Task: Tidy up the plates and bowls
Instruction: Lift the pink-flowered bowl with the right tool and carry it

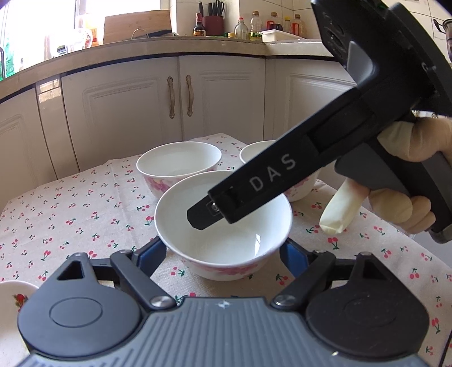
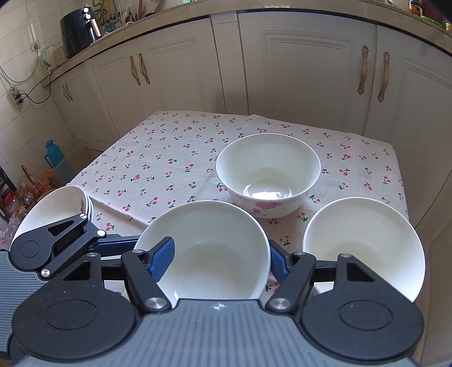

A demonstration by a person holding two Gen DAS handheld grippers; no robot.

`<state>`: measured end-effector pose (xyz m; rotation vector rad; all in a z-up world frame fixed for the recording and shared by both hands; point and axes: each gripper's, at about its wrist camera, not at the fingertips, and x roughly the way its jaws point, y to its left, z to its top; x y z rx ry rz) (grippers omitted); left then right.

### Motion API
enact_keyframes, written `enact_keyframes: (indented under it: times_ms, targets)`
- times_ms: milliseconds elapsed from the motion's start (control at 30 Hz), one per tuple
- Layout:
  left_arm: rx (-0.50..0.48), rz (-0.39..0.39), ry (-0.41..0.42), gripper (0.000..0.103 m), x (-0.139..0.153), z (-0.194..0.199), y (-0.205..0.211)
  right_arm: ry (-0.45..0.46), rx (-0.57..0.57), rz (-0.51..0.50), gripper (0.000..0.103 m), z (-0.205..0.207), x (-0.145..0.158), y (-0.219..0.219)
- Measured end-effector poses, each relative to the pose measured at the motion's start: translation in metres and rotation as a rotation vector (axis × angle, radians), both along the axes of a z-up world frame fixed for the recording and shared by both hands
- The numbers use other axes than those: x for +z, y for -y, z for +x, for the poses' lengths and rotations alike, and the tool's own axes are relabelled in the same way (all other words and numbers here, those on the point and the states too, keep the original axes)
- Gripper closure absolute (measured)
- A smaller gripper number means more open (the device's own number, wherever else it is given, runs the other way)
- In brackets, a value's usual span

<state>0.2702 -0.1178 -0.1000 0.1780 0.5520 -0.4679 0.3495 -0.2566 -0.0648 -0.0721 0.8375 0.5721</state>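
Left fingers (image 1: 223, 251) and right fingers (image 2: 220, 259) pinching white bowl (image 1: 226, 225), cherry tablecloth (image 1: 70, 214), cream cabinets (image 1: 121, 113).

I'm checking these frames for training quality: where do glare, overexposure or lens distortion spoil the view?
Left wrist view: the window at top left is blown out white, and the beige countertop edge bows from fisheye distortion. Right wrist view: a bright reflection sits in the bottom of the far white floral bowl, and the cream cabinet doors curve outward; the cherry-print tablecloth stays sharp and evenly lit.
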Motion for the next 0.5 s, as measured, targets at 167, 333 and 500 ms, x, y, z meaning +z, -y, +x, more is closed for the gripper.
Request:
enact_keyframes:
  times_ms: [167,333,500]
  targets:
    - [-0.023,0.002,-0.001,0.016,0.007,-0.012,-0.003,-0.001,-0.009,-0.001,0.028,-0.014,0.008,-0.001]
    - [-0.051,0.000,-0.008,0.016,0.015,-0.030,-0.011,0.000,-0.013,-0.006,0.028,-0.036,0.016,-0.006]
    - [-0.086,0.003,-0.021,0.016,0.020,-0.053,-0.018,-0.003,-0.026,-0.012,0.028,-0.064,0.020,-0.011]
